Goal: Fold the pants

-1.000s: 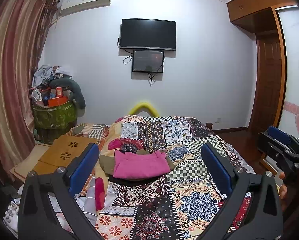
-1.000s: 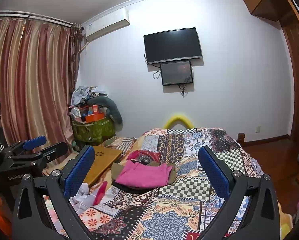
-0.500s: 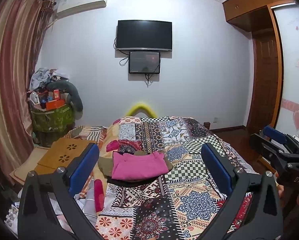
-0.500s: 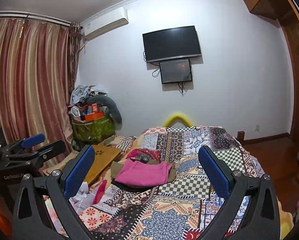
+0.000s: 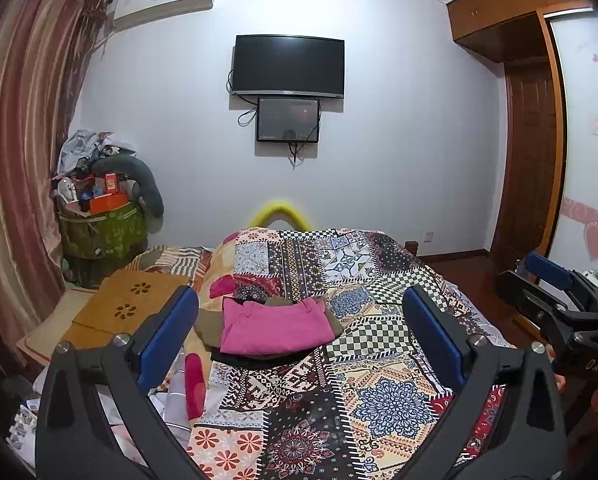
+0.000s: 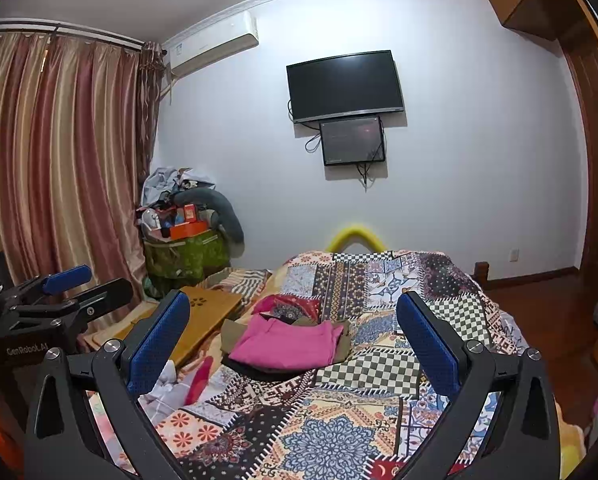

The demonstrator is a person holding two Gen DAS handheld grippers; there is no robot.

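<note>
View drifted right, patchwork bed [image 5: 379, 392], wall TV [image 5: 289, 66]

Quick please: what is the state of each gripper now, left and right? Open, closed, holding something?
Left gripper: open, holding nothing, above the bed.
Right gripper: open, holding nothing; the pink pants lie folded, untouched.

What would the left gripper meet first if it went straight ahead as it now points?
Probably the pink folded garment atop the clothes pile on the patchwork quilt. The left gripper, jaws open, frames it, though depth is unclear.
</note>
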